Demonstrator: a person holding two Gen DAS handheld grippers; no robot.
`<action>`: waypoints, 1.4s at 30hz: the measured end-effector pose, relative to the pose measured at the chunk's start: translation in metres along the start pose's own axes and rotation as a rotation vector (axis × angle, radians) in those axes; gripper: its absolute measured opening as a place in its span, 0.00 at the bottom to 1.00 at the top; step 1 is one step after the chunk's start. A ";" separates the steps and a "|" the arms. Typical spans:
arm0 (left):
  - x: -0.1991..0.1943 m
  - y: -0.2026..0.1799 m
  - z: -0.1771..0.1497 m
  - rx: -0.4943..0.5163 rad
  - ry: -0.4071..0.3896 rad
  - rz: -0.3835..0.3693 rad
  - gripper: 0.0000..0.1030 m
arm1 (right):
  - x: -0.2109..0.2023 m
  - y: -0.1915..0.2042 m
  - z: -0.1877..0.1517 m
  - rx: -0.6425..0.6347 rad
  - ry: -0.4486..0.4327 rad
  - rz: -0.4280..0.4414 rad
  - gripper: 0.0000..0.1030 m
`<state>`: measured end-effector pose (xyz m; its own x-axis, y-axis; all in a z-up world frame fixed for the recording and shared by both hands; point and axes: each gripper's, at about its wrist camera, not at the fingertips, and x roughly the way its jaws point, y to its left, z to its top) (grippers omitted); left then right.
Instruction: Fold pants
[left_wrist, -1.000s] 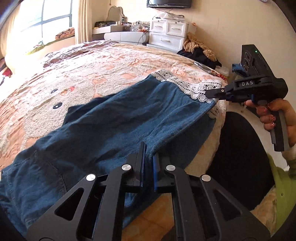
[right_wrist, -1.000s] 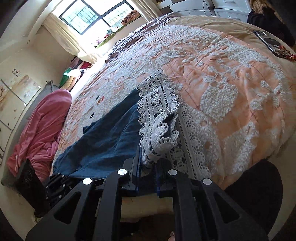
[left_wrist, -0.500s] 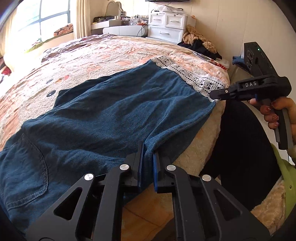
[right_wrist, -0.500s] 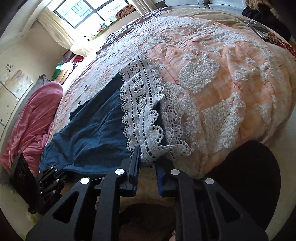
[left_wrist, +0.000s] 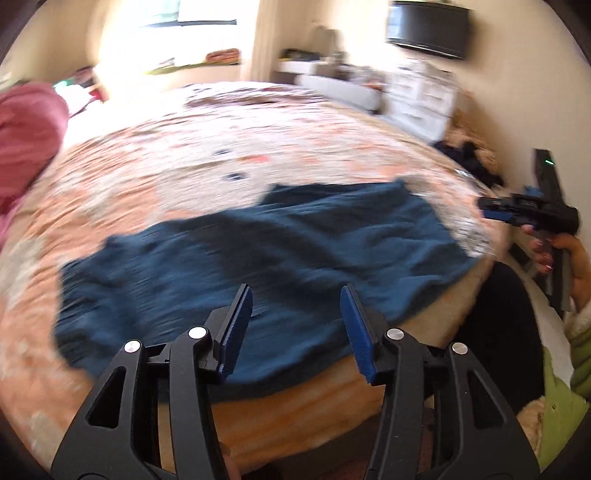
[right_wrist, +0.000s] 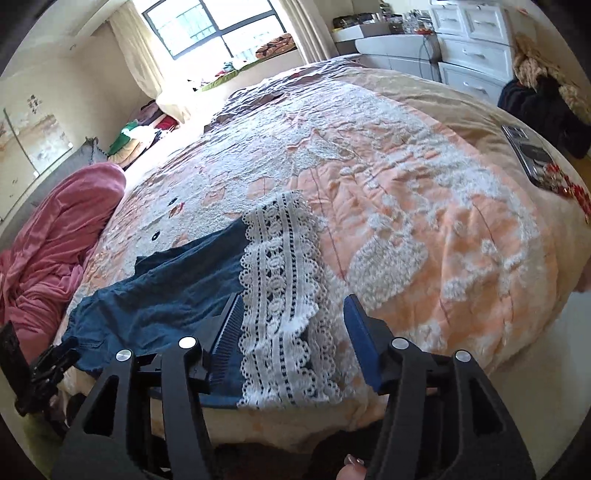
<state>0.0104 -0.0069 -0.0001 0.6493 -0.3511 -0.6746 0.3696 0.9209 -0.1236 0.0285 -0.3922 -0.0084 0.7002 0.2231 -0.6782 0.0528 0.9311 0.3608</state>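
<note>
Our left gripper and right gripper, jaws opening, gripping nothing, above lace-hemmed denim pants on bedspread.

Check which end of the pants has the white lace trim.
The hem end by the right gripper, at the bed's edge; the end toward the pink blanket is plain denim.

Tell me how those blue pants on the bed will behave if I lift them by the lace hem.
The pants will probably flop and drape; they lie in soft wrinkles on the bed. The lace hem looks openwork, so it could snag. One layer may slip from the other, since they lie doubled.
</note>
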 end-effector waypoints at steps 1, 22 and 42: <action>-0.003 0.010 -0.002 -0.036 0.006 0.036 0.41 | 0.005 0.002 0.006 -0.020 -0.005 -0.011 0.56; 0.008 0.077 -0.009 -0.179 0.057 0.361 0.52 | 0.132 0.005 0.070 -0.177 0.122 -0.175 0.53; 0.165 -0.005 0.122 -0.036 0.224 0.040 0.46 | 0.131 0.000 0.086 -0.198 0.124 -0.021 0.56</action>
<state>0.1963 -0.0905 -0.0222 0.4977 -0.2719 -0.8236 0.3205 0.9400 -0.1167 0.1814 -0.3878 -0.0419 0.6067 0.2257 -0.7622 -0.0828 0.9716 0.2217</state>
